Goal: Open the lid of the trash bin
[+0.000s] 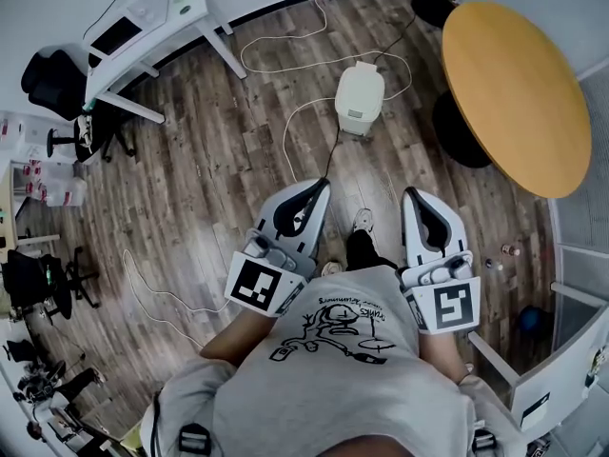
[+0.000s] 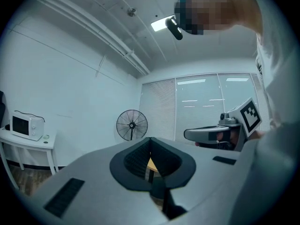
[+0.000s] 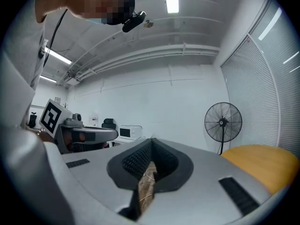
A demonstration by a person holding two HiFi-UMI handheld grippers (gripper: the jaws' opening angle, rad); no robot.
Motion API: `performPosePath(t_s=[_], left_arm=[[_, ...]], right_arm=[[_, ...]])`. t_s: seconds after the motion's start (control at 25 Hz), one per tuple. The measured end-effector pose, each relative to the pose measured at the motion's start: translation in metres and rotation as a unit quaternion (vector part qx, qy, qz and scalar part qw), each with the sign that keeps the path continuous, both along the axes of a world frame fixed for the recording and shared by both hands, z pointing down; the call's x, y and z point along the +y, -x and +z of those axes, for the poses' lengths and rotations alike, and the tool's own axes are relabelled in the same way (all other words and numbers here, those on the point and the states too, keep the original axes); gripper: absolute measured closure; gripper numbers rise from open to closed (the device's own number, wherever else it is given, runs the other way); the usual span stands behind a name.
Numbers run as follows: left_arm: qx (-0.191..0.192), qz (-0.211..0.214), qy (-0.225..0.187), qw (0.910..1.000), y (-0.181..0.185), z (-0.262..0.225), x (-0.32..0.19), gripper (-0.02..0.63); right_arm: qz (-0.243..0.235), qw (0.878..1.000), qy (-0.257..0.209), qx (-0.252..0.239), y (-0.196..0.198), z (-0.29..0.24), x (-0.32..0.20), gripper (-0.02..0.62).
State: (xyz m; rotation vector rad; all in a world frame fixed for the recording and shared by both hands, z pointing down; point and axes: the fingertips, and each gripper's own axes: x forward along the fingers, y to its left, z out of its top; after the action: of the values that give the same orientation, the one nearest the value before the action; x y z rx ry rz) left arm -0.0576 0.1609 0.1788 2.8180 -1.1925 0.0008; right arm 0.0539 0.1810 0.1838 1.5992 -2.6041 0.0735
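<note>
Head view: rounded white plastic trash bin point(image 1: 360, 98) on wood-plank floor point(image 1: 219, 169).

The person wears a light grey short-sleeved T-shirt point(image 1: 324, 388) with a black line drawing and a curved line of black lettering on the chest. Below it are dark trousers point(image 1: 363, 248) and pale shoes point(image 1: 363, 220), and a black strap buckle point(image 1: 193, 438) sits at each shoulder. The left gripper point(image 1: 317, 188) and the right gripper point(image 1: 412, 196) are smooth grey-white shells, each tapering to a rounded nose around a black ribbed-foam hollow, each with a white cube with black square markers point(image 1: 259, 286) at its rear
</note>
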Motion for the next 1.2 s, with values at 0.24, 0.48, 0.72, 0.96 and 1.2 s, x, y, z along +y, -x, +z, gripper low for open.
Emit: performPosePath(t_s=[0.24, 0.48, 0.72, 0.96, 1.2], left_arm=[[-0.005, 0.005, 0.004, 1.0, -0.036, 0.001, -0.046, 0.591], [-0.007, 0.007, 0.004, 0.9999, -0.07, 0.0, -0.087, 0.591], [-0.008, 0.002, 0.015, 0.9998, -0.089, 0.008, -0.115, 0.591], [-0.014, -0.001, 0.018, 0.9997, -0.095, 0.011, -0.137, 0.591], [-0.01, 0.002, 0.018, 0.9998, -0.093, 0.013, -0.167, 0.591]], right_arm=[[0.006, 1.0, 0.004, -0.003, -0.038, 0.001, -0.046, 0.59], [0.008, 1.0, 0.008, -0.004, -0.072, 0.002, -0.086, 0.591], [0.003, 1.0, 0.02, -0.003, -0.09, 0.01, -0.115, 0.591], [-0.004, 1.0, 0.025, -0.008, -0.094, 0.015, -0.136, 0.59], [0.002, 1.0, 0.025, -0.006, -0.093, 0.016, -0.166, 0.59]])
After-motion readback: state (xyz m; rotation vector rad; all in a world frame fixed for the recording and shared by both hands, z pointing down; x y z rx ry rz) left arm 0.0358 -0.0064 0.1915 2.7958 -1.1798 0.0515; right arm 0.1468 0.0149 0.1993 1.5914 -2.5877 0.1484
